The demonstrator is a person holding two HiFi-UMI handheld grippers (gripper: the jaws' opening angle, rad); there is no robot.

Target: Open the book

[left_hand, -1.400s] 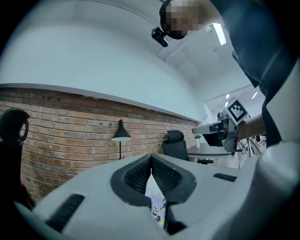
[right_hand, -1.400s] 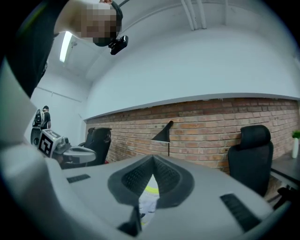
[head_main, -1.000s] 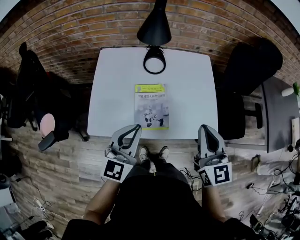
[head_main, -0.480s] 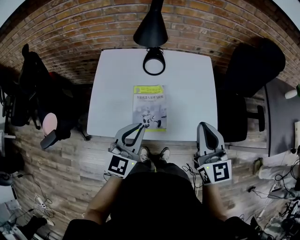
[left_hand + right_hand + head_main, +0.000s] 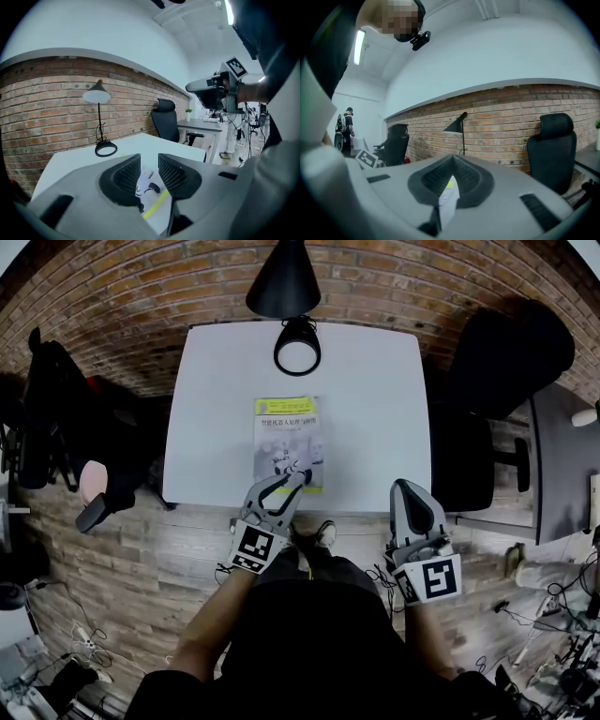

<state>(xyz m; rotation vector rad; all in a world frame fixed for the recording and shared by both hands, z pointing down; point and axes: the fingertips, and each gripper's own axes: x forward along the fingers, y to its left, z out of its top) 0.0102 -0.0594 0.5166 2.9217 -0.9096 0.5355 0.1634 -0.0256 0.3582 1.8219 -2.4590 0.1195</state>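
A closed book (image 5: 288, 442) with a yellow-and-white cover lies flat in the middle of the white table (image 5: 375, 409), closer to its near edge. My left gripper (image 5: 298, 474) reaches over that edge, and its tips are at the book's near right corner. Its jaws are opening with a gap between them and nothing in it; in the left gripper view (image 5: 149, 161) the book (image 5: 151, 186) shows through the gap, beyond and below the pads. My right gripper (image 5: 406, 486) hovers at the table's near edge, right of the book, with its tips together (image 5: 451, 159) and holding nothing.
A black desk lamp (image 5: 286, 292) stands at the table's far edge, its ring base (image 5: 296, 345) just beyond the book. A black office chair (image 5: 502, 362) stands to the right, dark chairs to the left. A brick wall runs behind. My legs are below the table's near edge.
My left gripper has moved forward and down from in front of the table to the book's near corner, and its jaws have parted. The right gripper has shifted slightly.
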